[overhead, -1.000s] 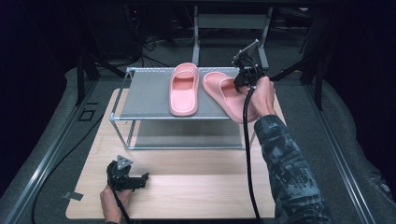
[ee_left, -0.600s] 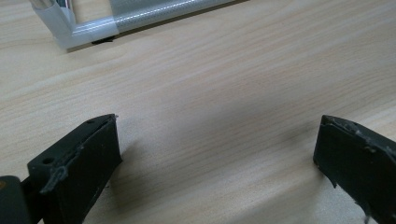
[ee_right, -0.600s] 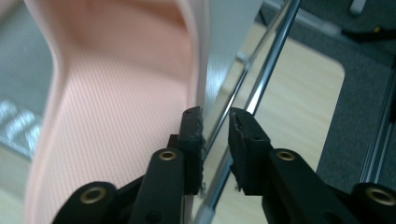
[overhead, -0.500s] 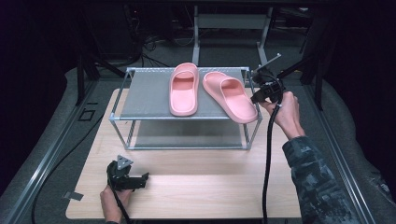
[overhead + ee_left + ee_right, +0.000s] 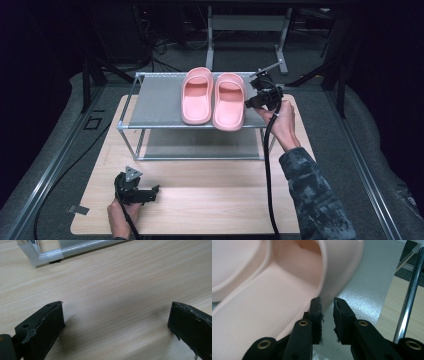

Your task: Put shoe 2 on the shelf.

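Two pink slippers lie side by side, toes away from me, on the top shelf of a metal rack (image 5: 155, 105): the left slipper (image 5: 196, 96) and the right slipper (image 5: 229, 100). My right gripper (image 5: 248, 103) sits at the right slipper's outer edge. In the right gripper view its jaws (image 5: 327, 302) stand almost together with nothing between them, and the left jaw rests against the right slipper's side (image 5: 274, 290). My left gripper (image 5: 152, 192) lies low over the wooden table (image 5: 215, 200) near the front left, and it is open (image 5: 116, 312) and empty.
The rack stands on the table's far half, with a lower shelf under the top one. A rack foot (image 5: 47, 255) lies ahead of the left gripper. An upright rack post (image 5: 409, 297) rises just right of the right gripper. Black cables trail from both grippers.
The right slipper was angled with its heel hanging over the rack's front right; it now lies straight beside the left one. My right gripper moved down and left along it. The left gripper stayed put.
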Action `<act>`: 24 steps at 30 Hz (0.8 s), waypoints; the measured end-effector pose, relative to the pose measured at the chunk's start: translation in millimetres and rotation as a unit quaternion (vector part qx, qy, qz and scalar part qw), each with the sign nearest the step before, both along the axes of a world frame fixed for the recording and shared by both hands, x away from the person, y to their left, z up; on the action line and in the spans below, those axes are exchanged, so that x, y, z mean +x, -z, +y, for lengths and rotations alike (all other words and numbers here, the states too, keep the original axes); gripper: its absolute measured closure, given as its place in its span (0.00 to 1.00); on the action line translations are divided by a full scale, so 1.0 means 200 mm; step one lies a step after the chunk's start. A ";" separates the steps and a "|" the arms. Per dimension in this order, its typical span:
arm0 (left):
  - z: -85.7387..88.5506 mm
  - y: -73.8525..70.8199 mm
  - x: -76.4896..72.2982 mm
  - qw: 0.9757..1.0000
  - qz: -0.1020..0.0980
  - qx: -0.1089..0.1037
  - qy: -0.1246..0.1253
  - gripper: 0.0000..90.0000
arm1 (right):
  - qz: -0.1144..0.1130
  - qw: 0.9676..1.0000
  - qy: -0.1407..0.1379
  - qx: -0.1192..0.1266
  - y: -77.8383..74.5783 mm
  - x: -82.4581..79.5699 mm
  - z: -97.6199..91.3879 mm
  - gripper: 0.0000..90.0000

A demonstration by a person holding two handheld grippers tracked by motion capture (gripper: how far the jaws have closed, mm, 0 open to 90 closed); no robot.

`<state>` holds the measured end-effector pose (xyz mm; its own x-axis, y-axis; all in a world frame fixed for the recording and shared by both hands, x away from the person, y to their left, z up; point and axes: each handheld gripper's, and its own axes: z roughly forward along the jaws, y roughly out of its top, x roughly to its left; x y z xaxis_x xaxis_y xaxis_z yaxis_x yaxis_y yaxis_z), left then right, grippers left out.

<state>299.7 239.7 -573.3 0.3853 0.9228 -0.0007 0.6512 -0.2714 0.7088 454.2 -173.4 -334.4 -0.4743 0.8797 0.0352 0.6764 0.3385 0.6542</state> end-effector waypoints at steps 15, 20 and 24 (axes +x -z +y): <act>0.00 0.00 0.00 1.000 0.002 0.000 0.001 0.00 | -0.006 0.996 0.047 0.070 0.09 0.12 0.10 1.00; 0.00 0.00 0.00 1.000 0.002 -0.001 0.001 0.00 | -0.004 0.998 0.042 0.055 0.08 0.15 0.10 0.98; 0.00 0.00 0.00 1.000 0.001 0.000 0.001 0.00 | -0.004 0.998 0.034 0.047 0.08 0.06 0.00 0.77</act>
